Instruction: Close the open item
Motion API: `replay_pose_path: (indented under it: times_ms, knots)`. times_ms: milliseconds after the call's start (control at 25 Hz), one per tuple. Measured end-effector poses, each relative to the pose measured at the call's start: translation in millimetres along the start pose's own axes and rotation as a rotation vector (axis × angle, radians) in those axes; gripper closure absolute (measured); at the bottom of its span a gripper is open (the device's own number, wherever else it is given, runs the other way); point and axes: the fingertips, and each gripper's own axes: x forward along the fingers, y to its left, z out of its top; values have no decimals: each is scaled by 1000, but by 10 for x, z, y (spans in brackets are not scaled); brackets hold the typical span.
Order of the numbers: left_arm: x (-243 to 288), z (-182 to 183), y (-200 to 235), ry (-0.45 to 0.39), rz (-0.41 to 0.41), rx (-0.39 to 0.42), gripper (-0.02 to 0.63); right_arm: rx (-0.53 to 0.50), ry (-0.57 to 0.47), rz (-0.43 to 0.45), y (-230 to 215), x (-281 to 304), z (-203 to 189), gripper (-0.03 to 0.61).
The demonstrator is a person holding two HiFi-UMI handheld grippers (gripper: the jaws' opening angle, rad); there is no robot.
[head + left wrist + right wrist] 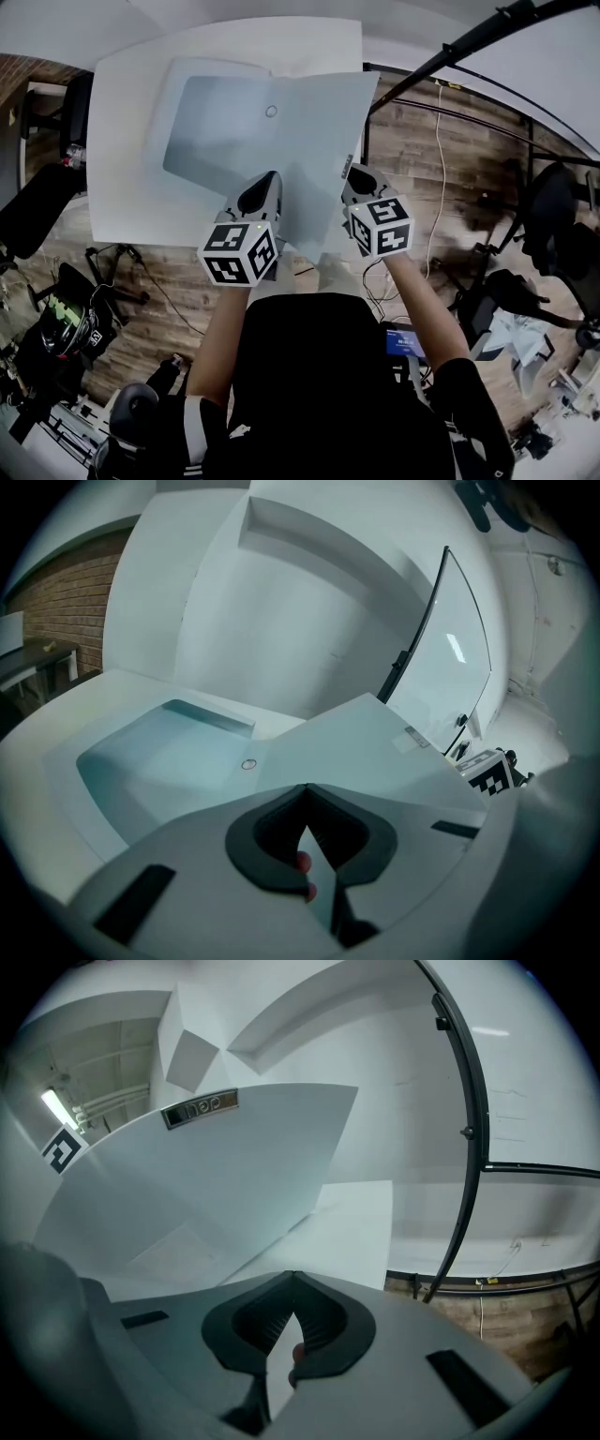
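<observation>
Both hands are in on the white bench. The pale blue-grey folder is open, its flat half lying across the middle of the bench and reaching towards the far edge. A small ring, probably a snap stud though it is too small to be sure, sits at the fold line near the far edge. The other half, the cover, is lifted off the bench and tilted, and it spreads over the right edge and out past the near right corner.

The left tongs are clenched on the cover's near edge, with a thin sliver of sheet pinched between the dark pads. In that view the flat half lies off to the left and the raised cover slopes away to the right. The right tongs are also clamped on the cover, at its right-hand side, with the sheet edge running straight into the closed jaws. From there the cover rises up and to the left, with a small dark label near its top edge.

From the head view the two marker cubes sit side by side above the near edge of the bench. Beyond the right edge is a black frame bar, with wooden floor below it.
</observation>
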Motion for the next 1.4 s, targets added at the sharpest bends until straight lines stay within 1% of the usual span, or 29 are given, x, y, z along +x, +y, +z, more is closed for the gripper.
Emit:
replay_pose_path:
  times_ms: [240, 480, 1080, 1400]
  knots:
    - [41, -49, 19, 5, 3, -9, 603, -3, 6, 11, 18, 43, -15, 538]
    - [-21, -7, 60, -3, 13, -14, 603, -17, 2, 23, 74, 72, 72, 539]
    - [-164, 107, 217, -44, 48, -31, 603, -47, -14, 66, 291, 177, 271, 538]
    - [-298, 221, 336, -90, 82, -53, 603, -77, -21, 103, 455, 255, 411, 539]
